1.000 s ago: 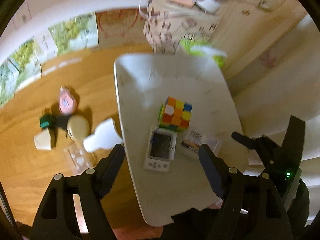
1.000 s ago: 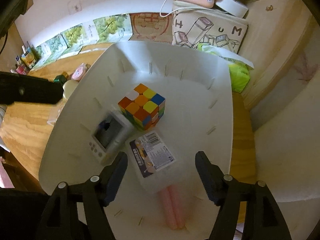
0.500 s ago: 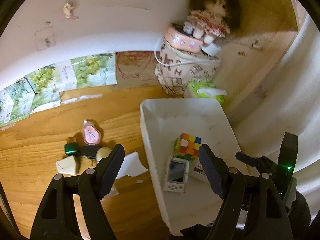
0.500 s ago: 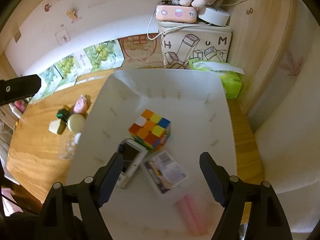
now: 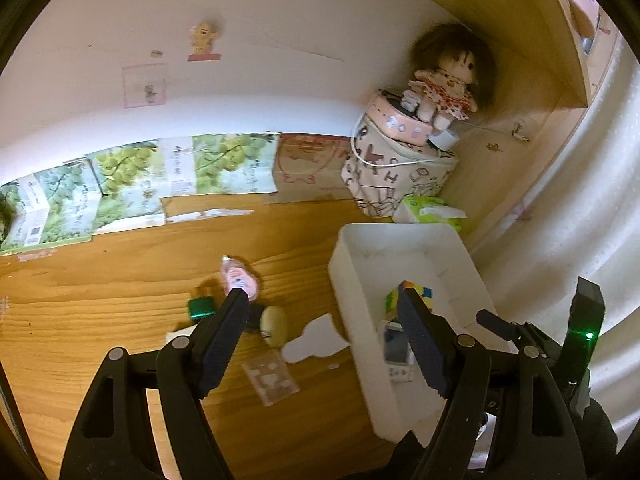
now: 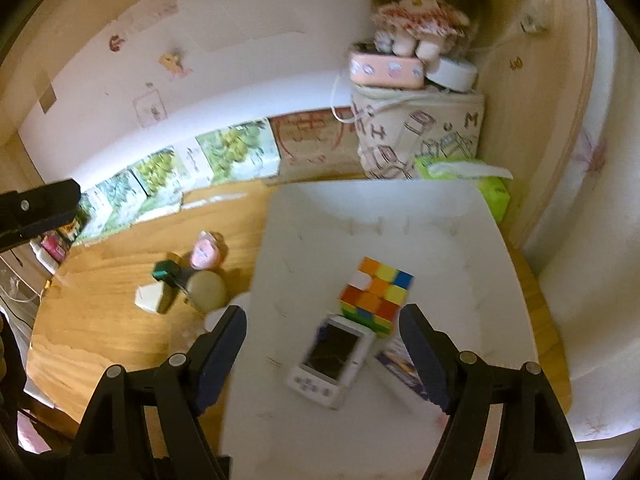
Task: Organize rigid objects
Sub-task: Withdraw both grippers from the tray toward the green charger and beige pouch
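Observation:
A white bin (image 6: 472,216) (image 5: 352,288) stands on the wooden table at the right. In it lie a colourful puzzle cube (image 6: 376,294) (image 5: 416,294), a white handheld game device (image 6: 330,354) (image 5: 394,350) and a labelled packet (image 6: 400,362). On the table left of the bin lie a pink heart-shaped item (image 6: 204,254) (image 5: 238,278), a green-capped item (image 6: 164,270) (image 5: 202,306), a beige oval (image 6: 206,290) (image 5: 274,324) and a white block (image 6: 148,298). My left gripper (image 5: 320,312) is open and empty, high above the table. My right gripper (image 6: 322,324) is open and empty above the bin.
A printed fabric box (image 6: 420,136) with a pink case and a doll (image 6: 416,12) stands at the back right. A green tissue pack (image 6: 488,180) lies behind the bin. Green cartons (image 5: 120,192) line the wall. A white paper cut-out (image 5: 316,340) and a clear packet (image 5: 270,376) lie near the bin.
Both grippers have pulled up and back from the bin, so more of the table and wall shows. The objects in the bin have not moved.

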`<state>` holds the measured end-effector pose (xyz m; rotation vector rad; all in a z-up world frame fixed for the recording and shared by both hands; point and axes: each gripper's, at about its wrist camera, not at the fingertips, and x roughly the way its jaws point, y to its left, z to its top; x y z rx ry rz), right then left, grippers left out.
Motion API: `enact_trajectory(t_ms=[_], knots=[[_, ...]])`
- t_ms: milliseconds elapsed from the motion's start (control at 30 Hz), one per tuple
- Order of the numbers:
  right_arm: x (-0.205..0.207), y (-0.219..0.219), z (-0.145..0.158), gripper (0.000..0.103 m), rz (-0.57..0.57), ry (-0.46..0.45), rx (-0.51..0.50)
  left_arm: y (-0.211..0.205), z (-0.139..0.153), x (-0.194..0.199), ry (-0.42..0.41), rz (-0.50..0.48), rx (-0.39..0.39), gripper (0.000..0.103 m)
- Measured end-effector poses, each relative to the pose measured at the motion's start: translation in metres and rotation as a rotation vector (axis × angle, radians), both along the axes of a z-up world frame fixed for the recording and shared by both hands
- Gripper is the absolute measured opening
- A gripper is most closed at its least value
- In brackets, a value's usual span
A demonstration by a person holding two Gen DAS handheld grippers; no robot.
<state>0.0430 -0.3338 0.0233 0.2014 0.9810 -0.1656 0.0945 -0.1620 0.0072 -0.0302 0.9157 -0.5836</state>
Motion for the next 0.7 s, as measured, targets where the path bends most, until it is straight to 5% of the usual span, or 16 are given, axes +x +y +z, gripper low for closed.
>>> enact_trajectory(t_ms=[700], knots=[[0.016,0.081,0.005,0.081,-0.098,-0.141,0.126,0.079,-0.008,0.021,-0.103,-0.046,0.144,0.079]])
